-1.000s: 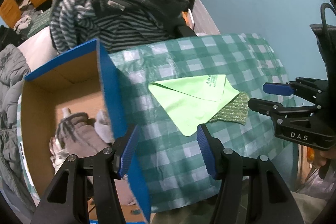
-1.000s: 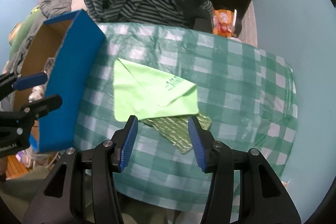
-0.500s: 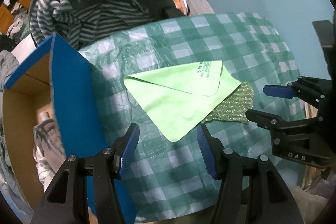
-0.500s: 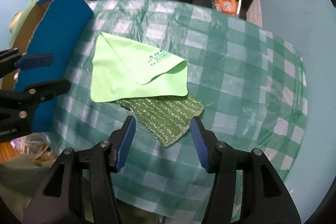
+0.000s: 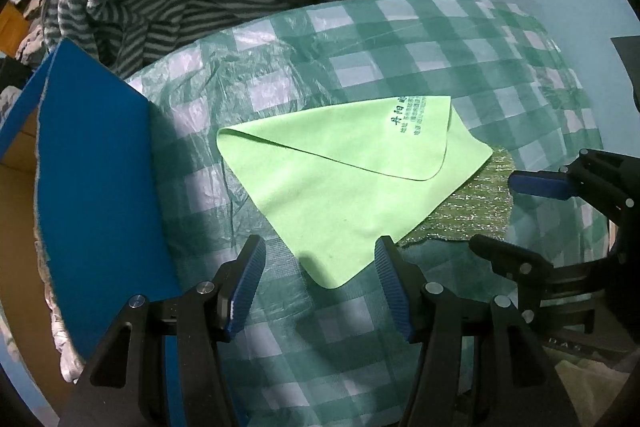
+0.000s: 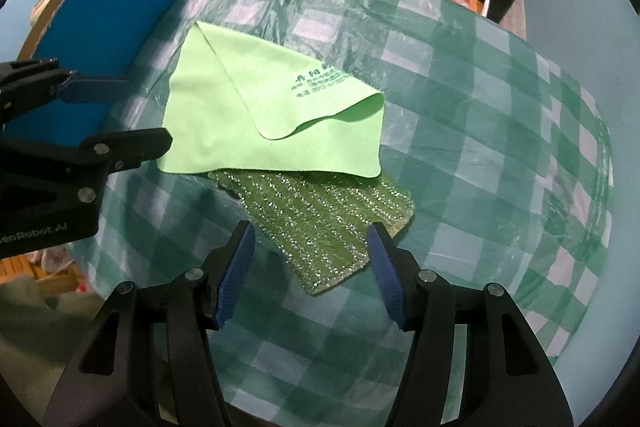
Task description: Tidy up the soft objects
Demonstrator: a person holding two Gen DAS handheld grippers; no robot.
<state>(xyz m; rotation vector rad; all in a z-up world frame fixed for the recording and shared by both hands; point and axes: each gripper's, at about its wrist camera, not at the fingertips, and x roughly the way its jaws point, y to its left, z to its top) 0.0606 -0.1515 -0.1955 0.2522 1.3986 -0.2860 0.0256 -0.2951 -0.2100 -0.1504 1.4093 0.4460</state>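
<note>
A light green cloth (image 5: 340,195) lies flat on a table with a green and white checked cover (image 5: 360,39). One corner of the cloth is folded over, and dark green writing shows on that flap. Under its right side lies a sparkly dark green scrub cloth (image 6: 320,223), which sticks out toward the near edge of the table.

The left gripper (image 5: 320,279) hangs just over the near corner of the light green cloth. Its two blue-tipped fingers are spread wide, with the cloth's corner between them, and they hold nothing. The right gripper (image 6: 310,271) hangs over the near end of the scrub cloth. Its fingers are spread wide too, one on each side of the cloth end, and I cannot tell if they touch it.

On the left side of the table stands a blue box (image 5: 96,163) with a brown inside. At the far side of the table there is a heap of clothes, with a gray striped top (image 5: 160,11) and a dark fuzzy one on it.
</note>
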